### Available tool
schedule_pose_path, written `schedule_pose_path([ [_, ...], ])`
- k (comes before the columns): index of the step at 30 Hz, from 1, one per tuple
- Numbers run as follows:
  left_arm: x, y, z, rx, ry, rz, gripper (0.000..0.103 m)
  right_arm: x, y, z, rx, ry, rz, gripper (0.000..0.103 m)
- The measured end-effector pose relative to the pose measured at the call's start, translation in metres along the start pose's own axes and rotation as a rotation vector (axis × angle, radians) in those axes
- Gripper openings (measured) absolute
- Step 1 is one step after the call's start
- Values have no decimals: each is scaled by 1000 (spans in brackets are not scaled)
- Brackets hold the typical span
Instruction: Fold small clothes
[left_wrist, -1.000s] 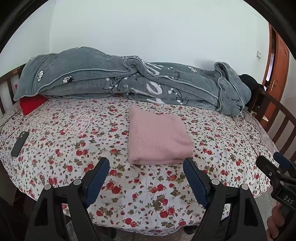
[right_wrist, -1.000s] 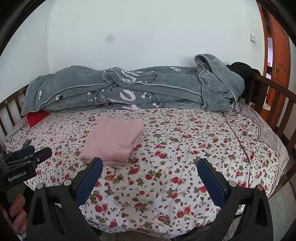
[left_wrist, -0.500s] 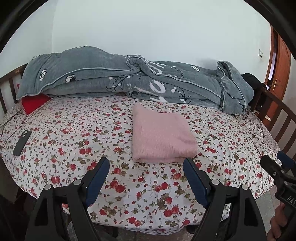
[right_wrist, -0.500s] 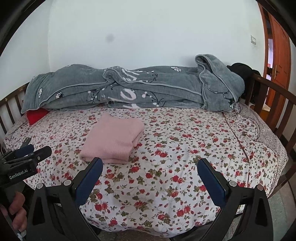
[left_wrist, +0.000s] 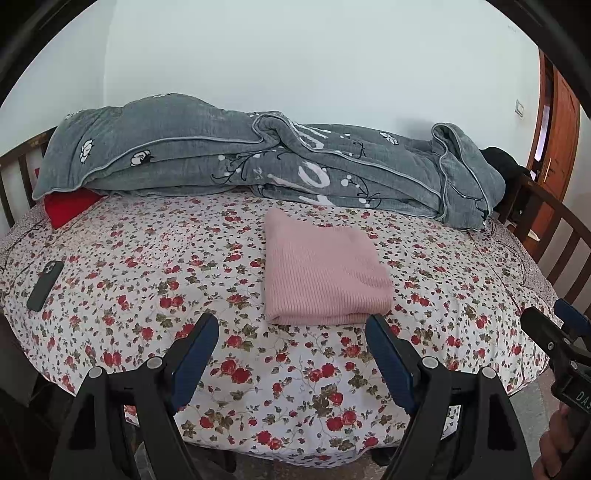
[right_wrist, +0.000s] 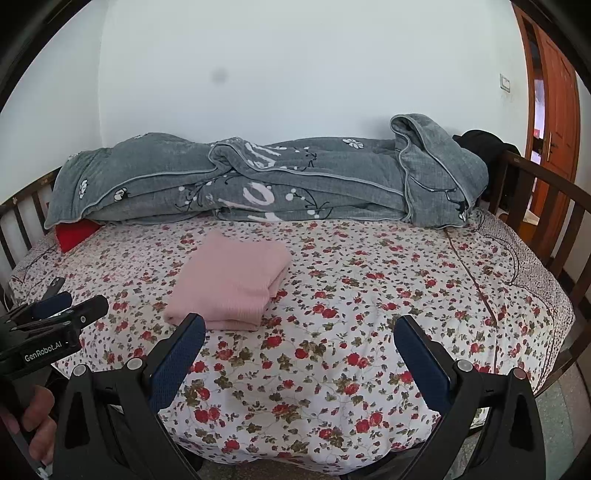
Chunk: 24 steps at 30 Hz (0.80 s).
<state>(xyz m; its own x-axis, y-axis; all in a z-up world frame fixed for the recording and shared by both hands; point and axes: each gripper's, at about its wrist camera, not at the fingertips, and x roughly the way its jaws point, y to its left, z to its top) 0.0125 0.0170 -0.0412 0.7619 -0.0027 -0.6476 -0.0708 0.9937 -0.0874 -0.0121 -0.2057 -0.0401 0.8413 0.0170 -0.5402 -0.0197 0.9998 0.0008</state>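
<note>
A pink knitted garment (left_wrist: 325, 273) lies folded into a neat rectangle on the floral bedsheet (left_wrist: 147, 280); the right wrist view has it left of centre (right_wrist: 232, 280). My left gripper (left_wrist: 291, 328) hangs open just in front of the garment's near edge, nothing between its blue pads. My right gripper (right_wrist: 301, 332) is open too, over bare sheet to the right of the garment. Each gripper shows at the edge of the other's view, the right one (left_wrist: 561, 332) and the left one (right_wrist: 59, 310), each held by a hand.
A rumpled grey blanket (left_wrist: 258, 162) runs along the wall side of the bed. A red cushion (left_wrist: 70, 206) peeks from under its left end. A dark phone (left_wrist: 44, 284) lies near the left edge. Wooden rails (right_wrist: 546, 221) bound the bed; a door (right_wrist: 554, 122) stands at right.
The left wrist view has shifted slightly, so the garment sits a little further right and lower. The right wrist view is unchanged. Both grippers stayed open.
</note>
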Motion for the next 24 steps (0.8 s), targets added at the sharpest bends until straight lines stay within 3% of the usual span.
schedule_pose_path([
  [24, -17, 0, 9, 11, -37, 23, 82, -10, -6, -1, -1, -15, -10, 100],
])
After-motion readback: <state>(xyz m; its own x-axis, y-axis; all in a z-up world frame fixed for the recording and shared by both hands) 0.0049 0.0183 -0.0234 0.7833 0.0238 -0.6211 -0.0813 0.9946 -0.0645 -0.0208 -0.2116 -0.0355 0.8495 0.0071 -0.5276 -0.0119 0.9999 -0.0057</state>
